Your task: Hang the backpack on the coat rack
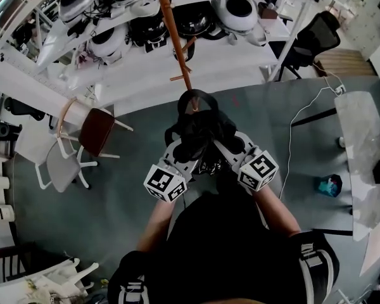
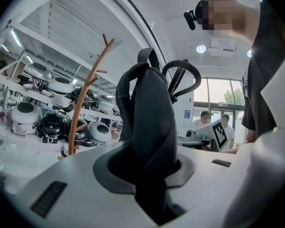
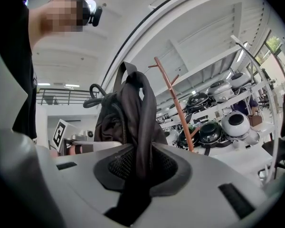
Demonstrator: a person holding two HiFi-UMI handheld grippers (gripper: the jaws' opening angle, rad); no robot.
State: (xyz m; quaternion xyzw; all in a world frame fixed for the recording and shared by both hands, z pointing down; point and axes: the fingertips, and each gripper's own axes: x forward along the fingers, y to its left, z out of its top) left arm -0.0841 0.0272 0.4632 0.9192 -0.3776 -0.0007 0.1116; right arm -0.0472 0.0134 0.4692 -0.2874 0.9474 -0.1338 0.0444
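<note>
Black fabric fills the space between the two tools: the backpack (image 1: 199,135) is held up in the air in front of the person, off the grey floor (image 1: 126,195) and not yet on the coat rack (image 1: 176,40). The left gripper (image 1: 185,152) has its jaws closed on a thick fold of the bag's material, which in the left gripper view (image 2: 149,175) rises straight out of the jaw opening. The right gripper (image 1: 225,147) clamps a strap or fold on the bag's other side, and its own view (image 3: 137,170) shows the dark cloth pinched between its jaws. Both tools point level, side by side, with their marker cubes toward the person.

On top of the bag a carry loop (image 1: 196,100) stands up. From the head view it overlaps the foot of the reddish-brown wooden pole, but I cannot tell whether it touches. In both gripper views the rack, with its short pegs, stands beyond the bag and apart from it (image 2: 85,103) (image 3: 173,99).

Behind the rack run white shelves (image 1: 240,56) loaded with round white and black appliances (image 1: 237,11). A chair with a brown seat (image 1: 98,132) stands off to the left, and a white cable (image 1: 294,138) trails over the floor on the right.
</note>
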